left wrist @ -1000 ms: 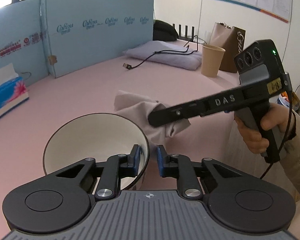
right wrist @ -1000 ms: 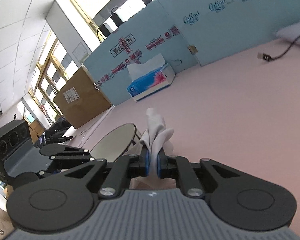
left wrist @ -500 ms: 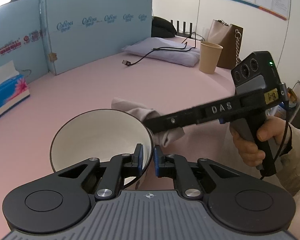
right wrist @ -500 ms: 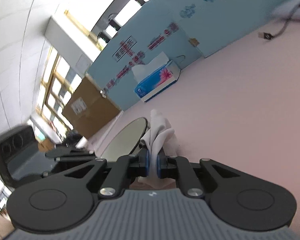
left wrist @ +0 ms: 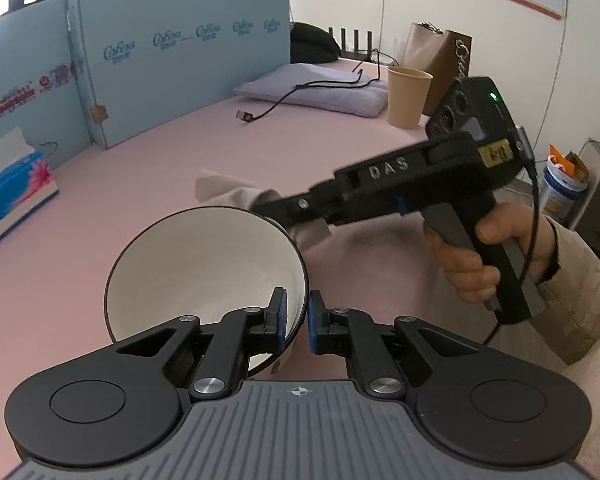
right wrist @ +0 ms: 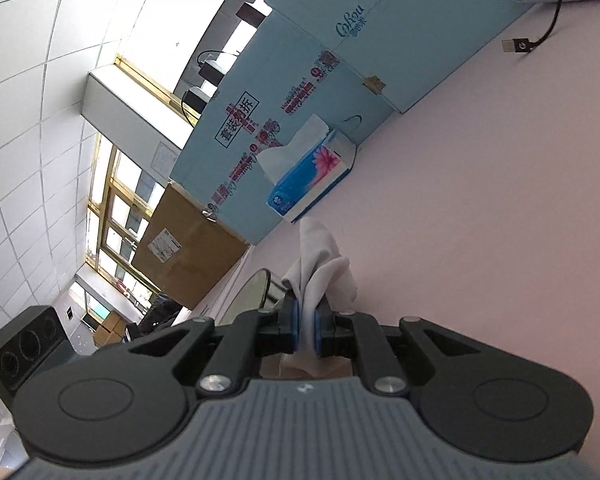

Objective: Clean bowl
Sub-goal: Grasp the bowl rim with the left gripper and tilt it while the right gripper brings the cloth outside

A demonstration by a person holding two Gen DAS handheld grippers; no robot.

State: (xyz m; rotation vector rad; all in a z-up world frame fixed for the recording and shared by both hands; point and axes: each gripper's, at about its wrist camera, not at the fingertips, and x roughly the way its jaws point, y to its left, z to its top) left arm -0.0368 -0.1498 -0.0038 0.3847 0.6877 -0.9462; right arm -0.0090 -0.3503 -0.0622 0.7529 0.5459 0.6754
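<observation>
While left gripper point(left wrist: 297, 314) pinches the rigid, slippery, breakable bowl point(left wrist: 204, 264) by its rim, right gripper point(right wrist: 305, 330) clamps the limp cloth point(right wrist: 320, 272).

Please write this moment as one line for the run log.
left gripper: shut on bowl rim | right gripper: shut on cloth | cloth at bowl's far rim | bowl tilted

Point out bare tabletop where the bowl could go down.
Free: pink tabletop between blue tissue box and black USB cable. Crowded: by white bowl, where the right gripper holds grey cloth, and around brown paper cup.
</observation>
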